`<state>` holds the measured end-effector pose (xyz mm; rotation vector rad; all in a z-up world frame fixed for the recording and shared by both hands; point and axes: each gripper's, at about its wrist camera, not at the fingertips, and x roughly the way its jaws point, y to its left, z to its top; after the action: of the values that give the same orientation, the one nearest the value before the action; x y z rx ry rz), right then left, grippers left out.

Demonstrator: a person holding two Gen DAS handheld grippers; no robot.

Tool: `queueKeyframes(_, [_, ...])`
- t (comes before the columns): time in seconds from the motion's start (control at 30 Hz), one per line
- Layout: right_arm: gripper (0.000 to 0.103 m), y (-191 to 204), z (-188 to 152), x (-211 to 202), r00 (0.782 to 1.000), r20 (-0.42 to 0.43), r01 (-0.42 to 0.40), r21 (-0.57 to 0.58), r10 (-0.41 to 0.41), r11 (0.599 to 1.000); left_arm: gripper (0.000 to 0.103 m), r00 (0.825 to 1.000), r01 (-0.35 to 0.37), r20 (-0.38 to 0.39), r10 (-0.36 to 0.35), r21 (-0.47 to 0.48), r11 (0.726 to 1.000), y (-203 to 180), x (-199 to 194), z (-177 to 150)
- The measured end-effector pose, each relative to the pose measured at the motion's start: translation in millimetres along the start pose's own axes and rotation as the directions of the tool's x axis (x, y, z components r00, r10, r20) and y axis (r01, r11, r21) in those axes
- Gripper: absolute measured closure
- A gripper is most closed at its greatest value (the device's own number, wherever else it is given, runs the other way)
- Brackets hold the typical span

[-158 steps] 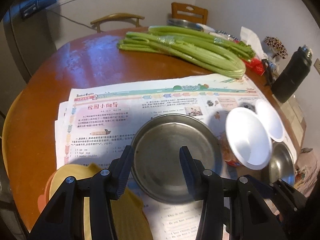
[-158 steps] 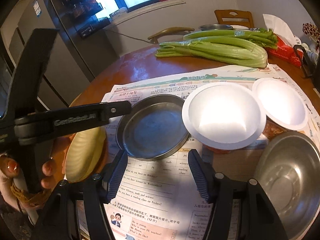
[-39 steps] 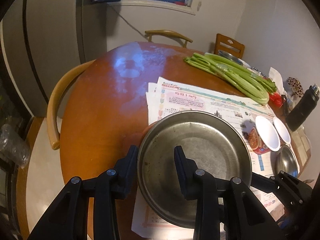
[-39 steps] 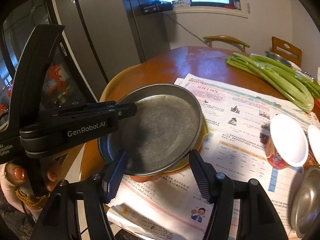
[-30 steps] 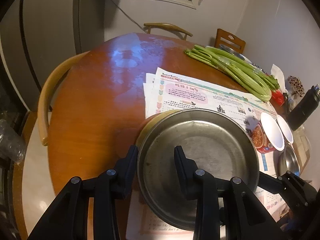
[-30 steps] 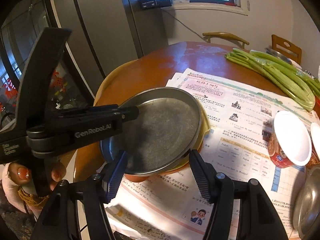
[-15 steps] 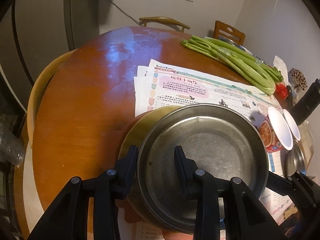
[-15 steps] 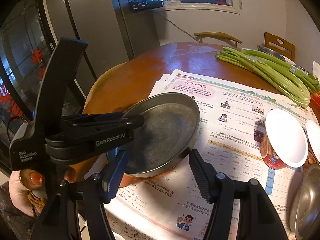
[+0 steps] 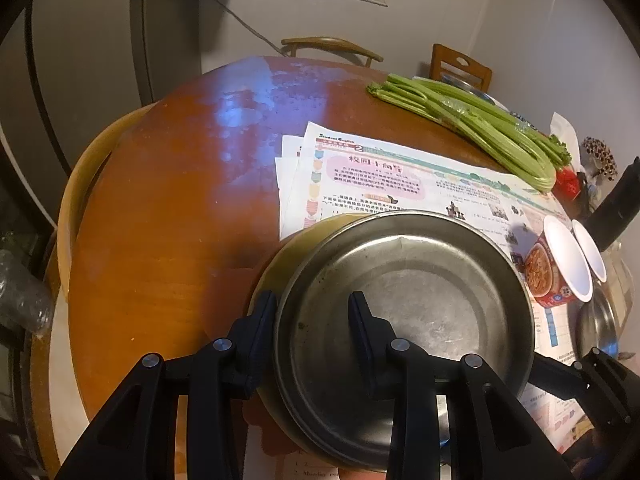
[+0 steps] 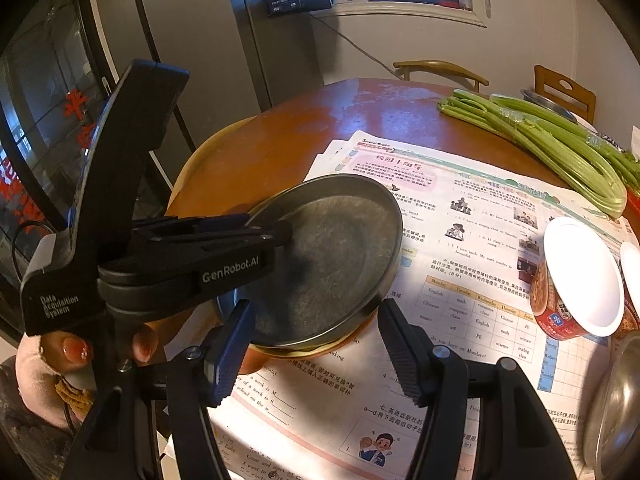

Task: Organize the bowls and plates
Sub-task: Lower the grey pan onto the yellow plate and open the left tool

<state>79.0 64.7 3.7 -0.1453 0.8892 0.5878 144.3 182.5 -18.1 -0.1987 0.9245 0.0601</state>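
L gripper (image 9: 312, 312): fingers pinch near rim of steel plate (image 9: 416, 304), one finger outside the rim, one inside on the plate floor. Also seen fr R cam (image 10: 276, 232), clamped on plate's left edge.
R gripper (image 10: 316, 340): jaws wide apart, nothing betw them; hovers just in front of steel plate, over newspaper.
Steel plate: round, shallow, dull grey; sits on top of yellow plate (image 9: 292, 248), a bit tilted in R cam (image 10: 332, 256). Can't tell if fully resting or partly lifted.
Yellow plate: directly under steel plate, only rim shows at left/front (image 10: 316, 350); something orange-brown under it, unclear what.
Newspaper (image 9: 400, 176): spread on table behind & right of steel plate; plate stack overlaps its near-left corner.
Cups (image 10: 576, 284): two red noodle cups w/ white lids, right of steel plate, side by side, on newspaper.
Steel bowl (image 10: 616, 408): right of steel plate, nearer than the cups, at frame edge.
Celery (image 9: 472, 124): far-right of steel plate, beyond newspaper.
Table (image 9: 172, 200): round, brown wood; bare part left of steel plate.
Bottle (image 9: 620, 204): dark, far right of steel plate, behind cups.
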Motion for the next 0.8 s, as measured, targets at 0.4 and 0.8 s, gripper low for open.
queueKeyframes(0.4, [0.039,4,0,-2,1.0,0.012,0.003,-0.009,-0.003,1.0,0.063,0.999,0.02,0.027,-0.019,-0.018,1.0,10,-12,-1])
queueKeyframes(0.8, [0.039,6,1,1,1.0,0.013,0.003,-0.02,-0.003,1.0,0.063,0.999,0.024,0.03,-0.021,-0.108,0.994,40,-27,-11])
